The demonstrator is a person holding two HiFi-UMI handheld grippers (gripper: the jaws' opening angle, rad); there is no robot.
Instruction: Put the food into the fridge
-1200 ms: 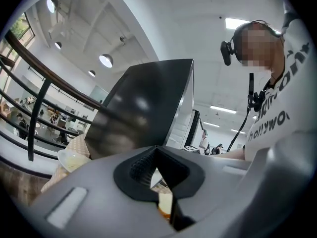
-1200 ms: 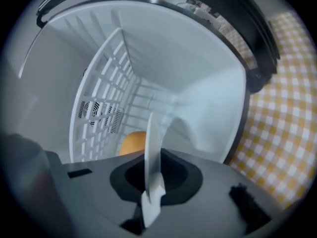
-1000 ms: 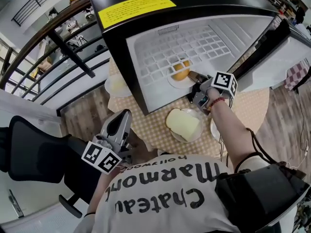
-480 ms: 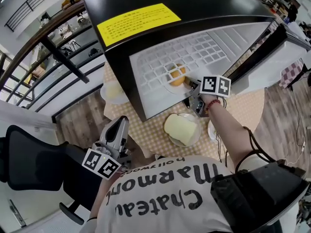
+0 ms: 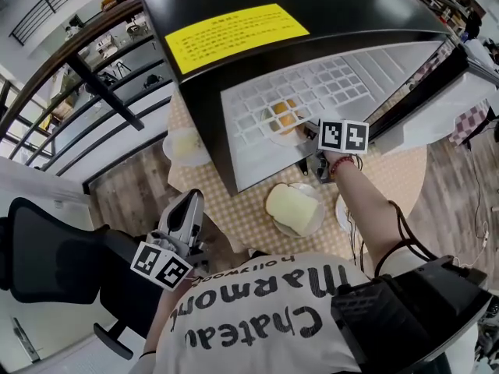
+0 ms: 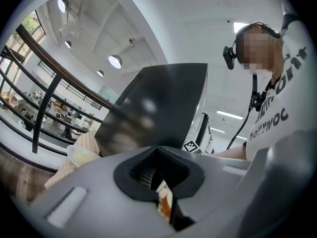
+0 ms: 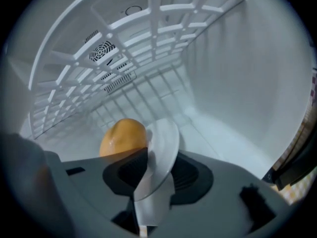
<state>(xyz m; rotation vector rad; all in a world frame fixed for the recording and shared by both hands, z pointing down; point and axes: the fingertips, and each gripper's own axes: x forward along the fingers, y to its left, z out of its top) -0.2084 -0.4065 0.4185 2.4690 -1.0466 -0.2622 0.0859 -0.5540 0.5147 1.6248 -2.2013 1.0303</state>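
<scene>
An orange bun (image 5: 283,115) lies on a small white plate (image 5: 274,134) inside the open black fridge (image 5: 234,22), under its white wire rack. My right gripper (image 5: 306,131) reaches into the fridge at the plate's edge. In the right gripper view the plate's rim (image 7: 161,152) stands between the jaws of the right gripper (image 7: 153,182), with the bun (image 7: 123,137) just behind. These jaws have just been opening, and the pads stand off the thin rim. My left gripper (image 5: 193,199) hangs shut and empty near my waist; the left gripper (image 6: 158,182) points level at the fridge's side (image 6: 158,103).
On the checked table (image 5: 398,170) in front of the fridge sits a plate with a pale bread loaf (image 5: 292,207). Another plate with food (image 5: 185,145) lies left of the fridge, and a third plate's edge (image 5: 343,209) shows by my right forearm. A black chair (image 5: 47,248) stands at the left.
My right gripper has rolled at the fridge's mouth, so its marker cube now shows two faces upward. The plate with the bun stays on the fridge floor. My left gripper has kept still.
</scene>
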